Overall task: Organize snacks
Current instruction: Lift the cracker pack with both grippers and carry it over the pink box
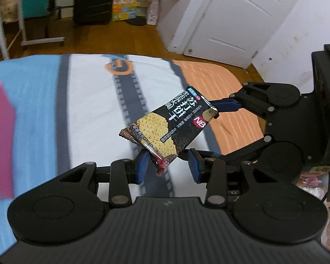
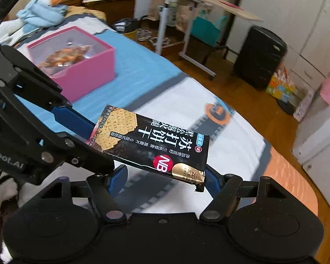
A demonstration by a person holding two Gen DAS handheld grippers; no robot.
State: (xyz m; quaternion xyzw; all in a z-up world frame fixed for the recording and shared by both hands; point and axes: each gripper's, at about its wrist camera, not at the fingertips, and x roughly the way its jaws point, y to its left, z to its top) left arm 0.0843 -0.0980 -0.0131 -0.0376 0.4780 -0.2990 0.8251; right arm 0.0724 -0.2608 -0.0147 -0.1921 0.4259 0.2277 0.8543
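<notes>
You are carrying the cracker packet [image 2: 156, 145] short of the pink box [image 2: 85, 74], left tongs [image 1: 167, 165] pinching its end, right tongs [image 2: 165, 178] standing wide around it, snacks already inside

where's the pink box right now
In the right wrist view the pink box sits upper left on the blue part of the bedspread, beyond the held cracker packet; the left wrist view shows only its edge at far left.

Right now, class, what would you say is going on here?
A person with a gripper in each hand has a black cracker packet up above the bed. The left gripper seems to pinch its crimped end. The right gripper has its jaws around the gold end, grip unclear. A pink box holding snacks sits on the bed.
</notes>
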